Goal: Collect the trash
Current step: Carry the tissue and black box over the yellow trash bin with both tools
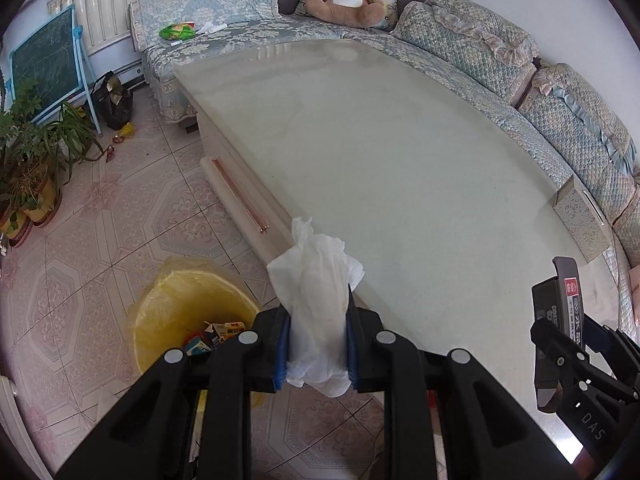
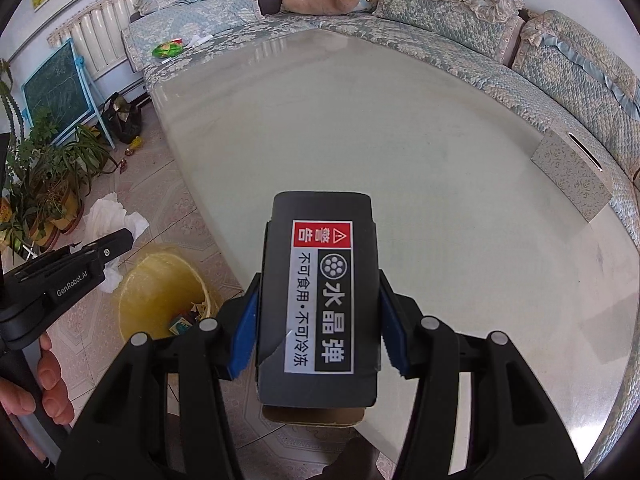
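The left claw point(image 1: 318, 344) is clenched on a crumpled white tissue point(image 1: 316, 280), held over the worktop point(image 1: 400, 160) edge. At its eight o'clock sits the yellow-lined trash bin point(image 1: 180, 300). The right claw point(image 2: 318, 328) grasps a dark grey box point(image 2: 318, 300) above the worktop.

Left hand-held gripper point(image 1: 318, 340) is clamped tight on a tissue point(image 1: 316, 280); right hand-held gripper point(image 2: 318, 332) squeezes a box point(image 2: 320, 300), pads pressed on both sides.
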A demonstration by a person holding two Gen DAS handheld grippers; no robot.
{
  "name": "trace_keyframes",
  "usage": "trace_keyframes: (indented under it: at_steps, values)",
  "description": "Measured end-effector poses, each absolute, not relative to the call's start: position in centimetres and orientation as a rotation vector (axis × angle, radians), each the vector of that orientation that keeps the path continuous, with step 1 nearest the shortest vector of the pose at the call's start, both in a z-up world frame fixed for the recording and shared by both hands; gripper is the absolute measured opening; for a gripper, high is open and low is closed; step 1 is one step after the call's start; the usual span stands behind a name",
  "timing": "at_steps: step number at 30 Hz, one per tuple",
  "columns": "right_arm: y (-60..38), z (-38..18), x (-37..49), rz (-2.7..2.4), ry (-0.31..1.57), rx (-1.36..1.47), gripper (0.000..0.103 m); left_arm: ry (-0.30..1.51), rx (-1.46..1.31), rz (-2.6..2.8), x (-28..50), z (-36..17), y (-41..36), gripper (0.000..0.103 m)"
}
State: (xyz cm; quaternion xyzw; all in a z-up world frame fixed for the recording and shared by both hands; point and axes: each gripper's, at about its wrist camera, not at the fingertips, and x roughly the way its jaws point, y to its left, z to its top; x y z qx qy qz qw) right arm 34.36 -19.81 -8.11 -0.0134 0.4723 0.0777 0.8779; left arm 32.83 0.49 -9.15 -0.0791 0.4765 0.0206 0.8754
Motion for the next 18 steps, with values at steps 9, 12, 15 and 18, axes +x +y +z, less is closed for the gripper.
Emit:
trace_keyframes:
  at_steps: [9, 12, 15, 18]
  values:
    - [-12.5, -7.8, 33.7, 0.259, 0.978, -0.077, 0.053, 0.972, -0.204, 0.112, 29.3, -8.8, 7.1, 0.022]
    - [-10.3, -7.7, 33.5, 0.290, 0.973, -0.090, 0.053, 0.967, -0.218, 0.136, 28.2, -8.8, 9.3, 0.022]
    - [-7.9, -8.0, 33.4, 0.318, 0.976, -0.107, 0.053, 0.963, -0.220, 0.165, 27.3, -9.1, 11.1, 0.022]
    - [-5.9, -8.5, 33.2, 0.339, 0.979, -0.125, 0.053, 0.967, -0.229, 0.190, 26.7, -9.6, 12.8, 0.022]
